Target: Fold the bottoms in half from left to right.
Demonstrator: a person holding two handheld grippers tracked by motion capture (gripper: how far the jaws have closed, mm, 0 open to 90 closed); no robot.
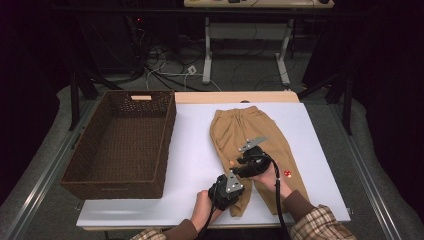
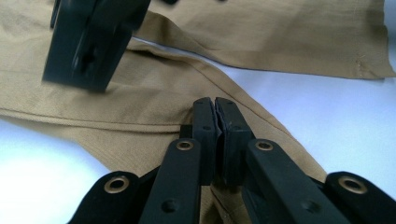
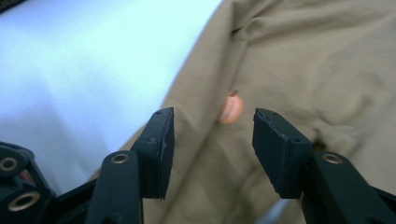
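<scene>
So, tan trousers [image 1: 250, 145] are lying flat on the white worktop [image 1: 192, 145], waistband at the far end and legs pointing back toward the person, with a brown wicker basket [image 1: 120, 145] sitting just beside them on the left. The left gripper [image 1: 231, 192] is hanging out down at the hem of the left-hand trouser leg, and in the left gripper view its jaws are pressed tight together with the tan cloth pinched between the pads [image 2: 205, 126], so it's got a proper grip on that hem. The right gripper [image 1: 239, 167] is hovering just beyond it, over the same leg a bit farther up. Its jaws are sitting about half open in the right gripper view, and they're gripping nothing; the fabric is just lying below the gap. There's a little orange patch [image 3: 230, 109] on the cloth right between those jaws, maybe an embroidered bit, it's too blurry for me to say. Another small red-and-white motif [image 1: 287, 174] is showing on the other leg, near the person's right hand [image 1: 272, 180].
</scene>
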